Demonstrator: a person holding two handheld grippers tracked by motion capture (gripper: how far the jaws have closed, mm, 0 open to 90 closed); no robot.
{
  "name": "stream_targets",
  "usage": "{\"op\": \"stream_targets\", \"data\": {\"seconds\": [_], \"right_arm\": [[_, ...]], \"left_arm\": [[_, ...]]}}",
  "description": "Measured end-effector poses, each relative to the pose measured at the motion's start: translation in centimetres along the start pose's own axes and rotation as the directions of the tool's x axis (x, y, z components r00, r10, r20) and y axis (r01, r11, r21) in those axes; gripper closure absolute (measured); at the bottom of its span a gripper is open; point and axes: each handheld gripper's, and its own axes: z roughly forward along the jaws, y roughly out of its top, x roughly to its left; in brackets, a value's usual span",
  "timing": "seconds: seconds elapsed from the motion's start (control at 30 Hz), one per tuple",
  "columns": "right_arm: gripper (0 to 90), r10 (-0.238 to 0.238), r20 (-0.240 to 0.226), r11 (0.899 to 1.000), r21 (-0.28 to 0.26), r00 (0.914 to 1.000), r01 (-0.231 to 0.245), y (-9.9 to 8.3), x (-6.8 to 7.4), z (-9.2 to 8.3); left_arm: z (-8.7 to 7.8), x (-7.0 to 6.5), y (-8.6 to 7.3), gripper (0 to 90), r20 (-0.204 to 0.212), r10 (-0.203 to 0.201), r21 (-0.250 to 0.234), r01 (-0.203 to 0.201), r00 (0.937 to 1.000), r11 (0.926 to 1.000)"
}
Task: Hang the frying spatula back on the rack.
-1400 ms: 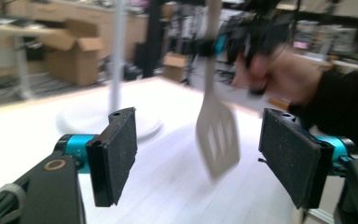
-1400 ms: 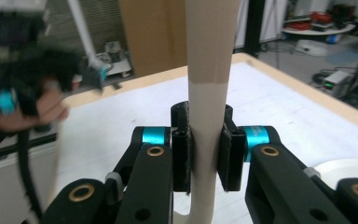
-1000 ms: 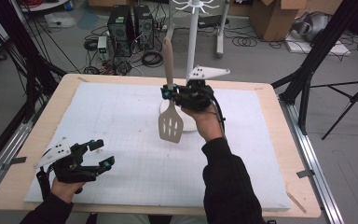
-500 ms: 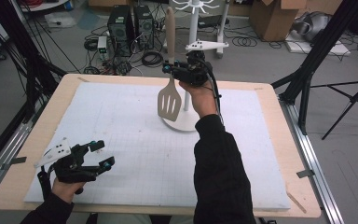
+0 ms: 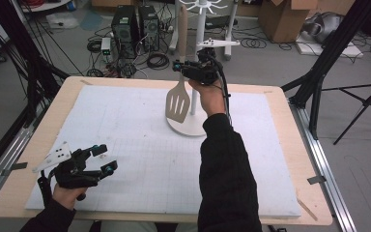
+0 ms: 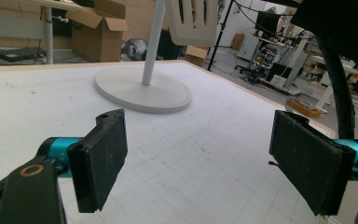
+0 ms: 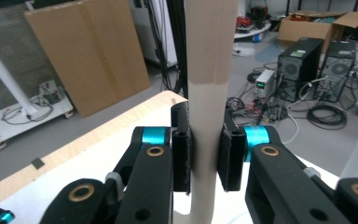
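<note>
Where pads (image 7: 182, 154) clamp handle, spatula (image 5: 178, 102) blade overhead.

We see two black computer towers (image 5: 134, 26) on the grey floor amid black cable coils (image 5: 157, 60), open cardboard boxes (image 5: 282, 17) behind, and a black tripod (image 5: 362, 104) beside the table.

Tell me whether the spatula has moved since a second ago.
Yes. The spatula, clamped in the right gripper, has gone up and toward the far table edge: its blade, earlier overlapping the stand's round base, now hangs above it beside the pole.
</note>
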Motion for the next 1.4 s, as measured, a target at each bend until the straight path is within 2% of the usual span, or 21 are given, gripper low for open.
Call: {"op": "stream_targets", "data": {"seconds": [0.13, 0.23, 0.37, 0.57, 0.87, 1.0, 1.13, 1.27, 1.4], "right_arm": [[78.9, 0.015, 0.006, 1.000, 0.009, 0.9999, -0.015, 0.1, -0.3, 0.0], [78.9, -0.007, 0.000, 1.000, -0.010, 1.0000, 0.007, 0.3, -0.2, 0.0], [78.9, -0.017, -0.005, 1.000, 0.003, 0.9998, 0.017, 0.5, 0.2, 0.4], [78.9, 0.007, 0.009, 1.000, 0.013, 0.9999, -0.007, 0.6, 0.4, 1.2], [78.9, 0.038, 0.030, 0.999, 0.013, 0.9989, -0.038, 0.9, 0.3, 1.2], [78.8, 0.048, 0.054, 0.998, 0.024, 0.9974, -0.049, 0.7, 0.0, 1.2], [78.7, 0.038, 0.073, 0.999, 0.027, 0.9966, -0.040, 0.5, 0.0, 1.1], [78.5, 0.036, 0.117, 0.999, 0.014, 0.9925, -0.038, 0.3, -0.2, 1.0], [78.5, 0.035, 0.129, 0.999, -0.012, 0.9910, -0.034, 0.1, -0.2, 0.8]], "left_arm": [[-0.1, 0.1, 0.0, 19.6, 0.001, -0.004, -0.001, 0.004, 1.0000, 1.0000], [-0.2, 0.1, 0.0, 19.5, 0.000, -0.008, -0.006, 0.008, 1.0000, 0.9999], [-0.1, 0.1, 0.0, 19.6, 0.004, -0.014, -0.009, 0.014, 0.9999, 0.9999], [-0.1, 0.1, 0.1, 19.6, 0.007, -0.013, -0.010, 0.014, 0.9999, 0.9999], [-0.2, 0.2, 0.1, 19.6, 0.011, -0.017, -0.016, 0.018, 0.9998, 0.9997], [-0.2, 0.1, 0.1, 19.6, 0.014, -0.017, -0.014, 0.017, 0.9998, 0.9998], [-0.3, 0.1, 0.1, 19.7, 0.013, -0.018, -0.015, 0.018, 0.9998, 0.9997], [-0.3, 0.0, 0.1, 19.8, 0.012, -0.017, -0.017, 0.017, 0.9998, 0.9997], [-0.3, 0.1, 0.1, 19.8, 0.010, -0.019, -0.015, 0.019, 0.9998, 0.9997]]}}
